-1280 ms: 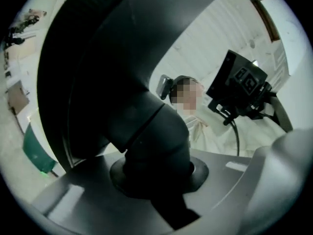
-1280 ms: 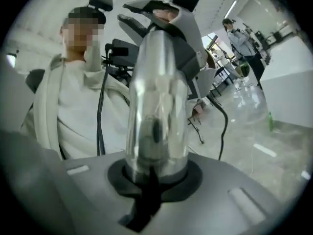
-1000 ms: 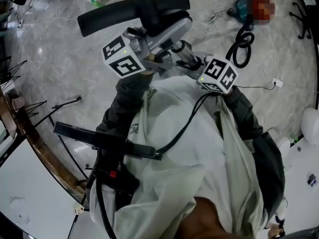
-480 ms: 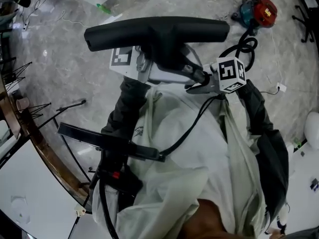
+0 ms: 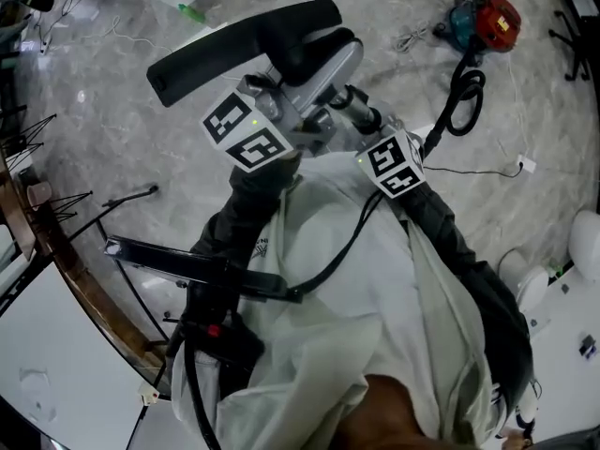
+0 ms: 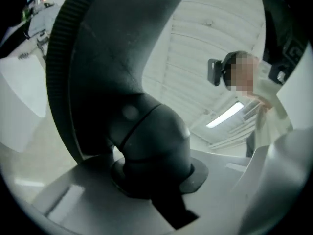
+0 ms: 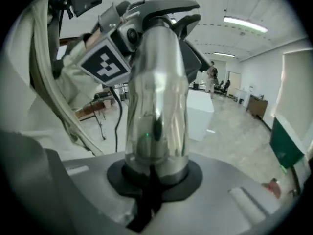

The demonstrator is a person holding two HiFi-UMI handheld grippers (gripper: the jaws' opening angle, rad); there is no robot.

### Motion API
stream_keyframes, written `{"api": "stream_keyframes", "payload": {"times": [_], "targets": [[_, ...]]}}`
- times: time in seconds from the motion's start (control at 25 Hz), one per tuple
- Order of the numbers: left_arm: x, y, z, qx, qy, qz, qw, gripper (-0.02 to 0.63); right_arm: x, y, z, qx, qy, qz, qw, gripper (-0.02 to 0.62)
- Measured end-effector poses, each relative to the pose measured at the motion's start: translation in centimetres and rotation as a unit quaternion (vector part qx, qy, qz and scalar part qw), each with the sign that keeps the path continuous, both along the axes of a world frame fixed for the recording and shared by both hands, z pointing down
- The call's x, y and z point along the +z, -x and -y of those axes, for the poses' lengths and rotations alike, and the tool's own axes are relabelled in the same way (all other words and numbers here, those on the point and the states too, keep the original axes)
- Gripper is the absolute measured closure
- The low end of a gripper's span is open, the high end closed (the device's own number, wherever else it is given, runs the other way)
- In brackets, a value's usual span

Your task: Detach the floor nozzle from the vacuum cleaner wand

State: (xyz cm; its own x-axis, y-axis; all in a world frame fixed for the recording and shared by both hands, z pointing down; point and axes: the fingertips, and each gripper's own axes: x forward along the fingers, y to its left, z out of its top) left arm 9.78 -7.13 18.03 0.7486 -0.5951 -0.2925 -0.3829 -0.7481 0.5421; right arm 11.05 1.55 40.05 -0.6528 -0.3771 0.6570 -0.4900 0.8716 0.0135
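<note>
The floor nozzle (image 5: 239,37) is held up in the air at twelve o'clock in the head view, a long black bar tilted up toward one o'clock, well above the marble floor (image 5: 103,111). The left gripper (image 6: 151,182) has its jaws closed tight on the nozzle's black elbow neck, with only a thin gap between them below it. The right gripper (image 7: 152,182) has its jaws closed the same way round the shiny silver wand (image 7: 156,102), which rises straight out of them. In the right gripper view the left gripper's marker cube sits just beside the wand at ten o'clock, and the nozzle caps the wand's top.

In the head view the two grippers crowd together under the nozzle. A black cable (image 5: 342,247) runs from the right gripper down toward seven o'clock, across the person's pale vest (image 5: 375,289).

On the floor at one o'clock lies a red and teal canister vacuum (image 5: 487,15), with a black hose (image 5: 461,87) looping from it toward the right gripper. A white plug (image 5: 523,163) lies at three o'clock and a small green thing (image 5: 187,10) at eleven o'clock. Thin black stand legs (image 5: 127,195) spread at nine o'clock.
</note>
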Motion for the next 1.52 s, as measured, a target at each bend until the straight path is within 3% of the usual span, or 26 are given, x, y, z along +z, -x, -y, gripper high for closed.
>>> {"api": "stream_keyframes", "payload": {"times": [0.04,0.08,0.12,0.2,0.24,0.28,0.32,0.36,0.48,0.52,0.6,0.72,0.8,0.84,0.92,0.96,1.04,1.08,1.12,1.2,1.28,1.32,1.4,1.44,1.52], "targets": [[-0.8,-0.2,-1.1,0.043,-0.039,-0.02,0.9981,0.535,-0.2,0.4,-0.7,-0.032,0.01,0.015,0.999,0.555],[-1.7,-0.4,-3.0,0.105,-0.094,-0.045,0.989,0.535,-0.4,0.9,-1.8,-0.082,0.029,0.038,0.996,0.555],[-2.3,-0.4,-5.2,0.173,-0.151,-0.067,0.971,0.535,-0.8,1.2,-3.4,-0.143,0.057,0.062,0.986,0.555],[-1.3,0.2,-9.2,0.282,-0.231,-0.087,0.927,0.535,-1.8,1.4,-6.8,-0.261,0.122,0.107,0.952,0.554],[-0.8,0.5,-10.2,0.312,-0.252,-0.093,0.9112,0.535,-2.4,1.4,-7.9,-0.299,0.151,0.123,0.934,0.554],[-0.8,0.7,-10.5,0.324,-0.26,-0.102,0.9039,0.535,-2.8,1.3,-8.5,-0.317,0.171,0.134,0.923,0.554],[-1.6,0.6,-9.9,0.317,-0.254,-0.113,0.9068,0.534,-3.0,1.3,-8.5,-0.315,0.183,0.141,0.921,0.554],[-2.6,0.2,-8.7,0.293,-0.231,-0.123,0.9197,0.535,-2.8,1.2,-7.9,-0.295,0.187,0.141,0.926,0.555],[-2.4,-0.4,-2.9,0.156,-0.104,-0.101,0.977,0.535,-1.3,0.8,-4.7,-0.175,0.156,0.101,0.967,0.557],[-1.6,-0.3,-1.5,0.114,-0.063,-0.082,0.9882,0.535,-0.8,0.7,-3.7,-0.13,0.135,0.08,0.979,0.557],[-0.2,0.2,0.1,0.044,-0.004,-0.042,0.9981,0.535,-0.1,0.5,-2.3,-0.055,0.09,0.038,0.994,0.557],[1.1,1.4,1.1,-0.031,0.045,0.001,0.9985,0.535,0.4,0.5,-1.0,-0.006,0.044,0.003,0.999,0.557],[1.1,1.6,1.2,-0.038,0.042,0.009,0.9983,0.535,0.5,0.9,-0.9,-0.022,0.043,0.008,0.999,0.557],[0.8,1.4,0.8,-0.02,0.025,0.004,0.9995,0.535,0.4,1.2,-1.3,-0.046,0.054,0.021,0.997,0.557],[-0.5,0.5,-1.1,0.058,-0.041,-0.024,0.9972,0.534,0.0,1.4,-2.9,-0.126,0.094,0.063,0.986,0.557],[-1.4,0.0,-2.5,0.107,-0.085,-0.045,0.9896,0.534,-0.3,1.4,-4.0,-0.173,0.117,0.083,0.974,0.557],[-2.7,-0.5,-5.2,0.188,-0.16,-0.086,0.9651,0.534,-0.7,1.0,-5.9,-0.255,0.155,0.11,0.948,0.555],[-3.0,-0.5,-5.9,0.21,-0.18,-0.102,0.9554,0.534,-0.9,0.8,-6.4,-0.276,0.168,0.115,0.939,0.555],[-3.1,-0.3,-5.9,0.215,-0.184,-0.113,0.9526,0.534,-1.0,0.7,-6.5,-0.278,0.174,0.115,0.938,0.555],[-2.6,0.2,-4.1,0.174,-0.145,-0.117,0.967,0.535,-0.8,0.7,-5.1,-0.229,0.162,0.102,0.954,0.555],[-1.2,0.6,-1.3,0.097,-0.068,-0.087,0.9892,0.535,-0.1,0.8,-3.2,-0.142,0.125,0.073,0.979,0.557],[-0.4,0.7,-0.2,0.059,-0.029,-0.062,0.9959,0.535,0.2,0.7,-2.5,-0.1,0.104,0.054,0.988,0.557],[0.7,1.1,0.8,0.005,0.019,-0.023,0.9995,0.535,0.7,0.6,-1.7,-0.045,0.071,0.025,0.996,0.557],[0.8,1.2,0.7,0.003,0.026,-0.021,0.9994,0.535,0.8,0.6,-1.7,-0.041,0.063,0.021,0.997,0.557],[0.1,1.0,-0.7,0.065,-0.001,-0.056,0.9963,0.534,0.6,0.8,-2.4,-0.077,0.066,0.034,0.994,0.557]]}}
